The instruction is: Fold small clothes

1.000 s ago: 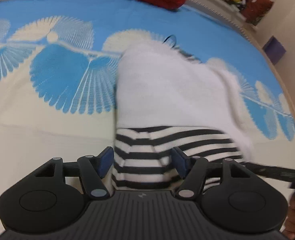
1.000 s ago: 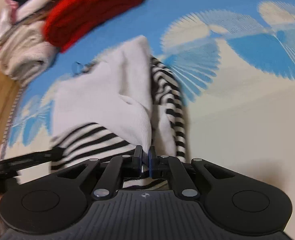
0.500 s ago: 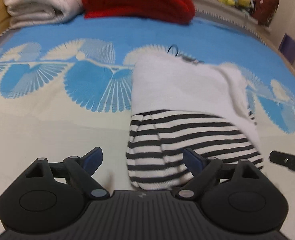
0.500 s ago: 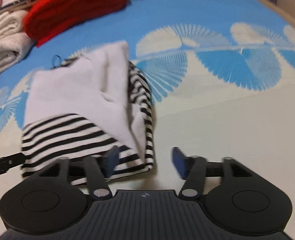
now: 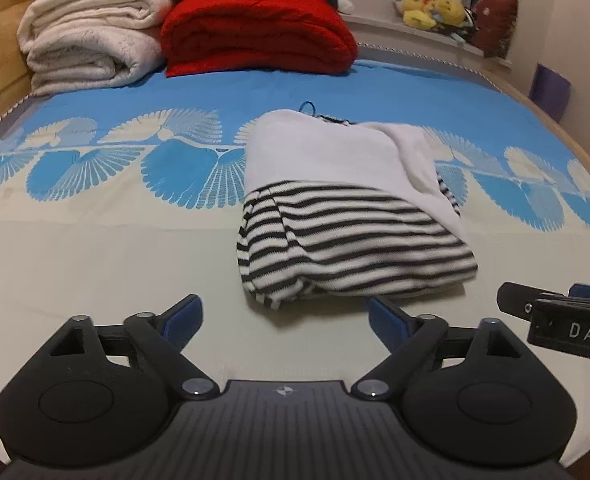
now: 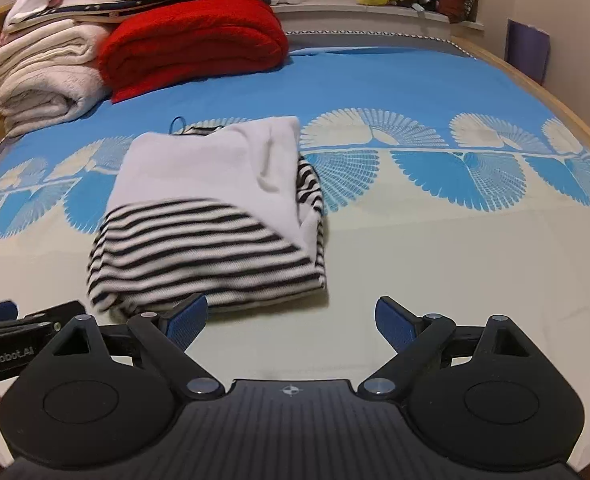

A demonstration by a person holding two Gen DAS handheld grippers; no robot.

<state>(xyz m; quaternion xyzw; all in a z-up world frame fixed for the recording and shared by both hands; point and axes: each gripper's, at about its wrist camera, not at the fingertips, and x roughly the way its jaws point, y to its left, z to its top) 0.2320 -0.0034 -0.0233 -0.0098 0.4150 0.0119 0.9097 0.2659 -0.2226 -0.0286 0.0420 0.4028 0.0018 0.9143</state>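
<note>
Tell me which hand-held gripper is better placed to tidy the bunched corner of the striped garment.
Left hand-held gripper: open and empty, facing the bunched near corner of the black-and-white striped knit garment. Right hand-held gripper, also open, faces bare sheet beside it.

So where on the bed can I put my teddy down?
Left of the striped garment or right of it, the sheet is bare. The far end is crowded with the red blanket and cream blanket.

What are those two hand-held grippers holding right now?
Nothing: left hand-held gripper and right hand-held gripper are open, clear of the striped garment.
</note>
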